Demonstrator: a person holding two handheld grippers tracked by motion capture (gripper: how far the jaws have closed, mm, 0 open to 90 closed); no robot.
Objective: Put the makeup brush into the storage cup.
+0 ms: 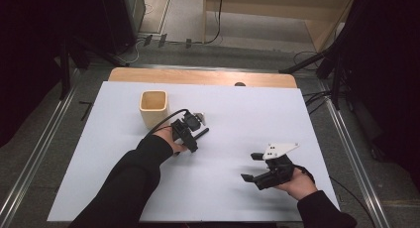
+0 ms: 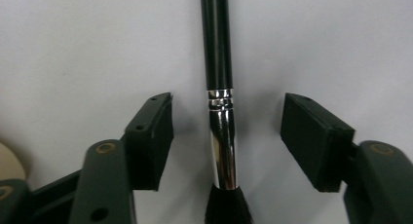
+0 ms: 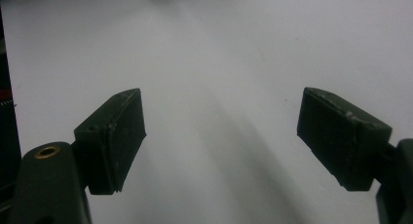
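Note:
A brush with a black handle [image 2: 216, 39], a shiny silver ferrule [image 2: 222, 146] and dark bristles lies flat on the white sheet. My left gripper [image 2: 229, 114] points down over it, one jaw on each side of the ferrule with a gap on both sides, so it is open and not pressing. In the high view the left gripper [image 1: 187, 131] sits just right of a tan square cup [image 1: 154, 108], and the brush handle [image 1: 202, 133] sticks out to its right. My right gripper [image 1: 250, 166] rests near the front right, open and with nothing between its fingers [image 3: 114, 136].
The white sheet [image 1: 237, 109] covers a wooden table whose far edge [image 1: 198, 77] shows. The tan cup stands upright at the back left. Stands and cables lie on the floor beyond the table.

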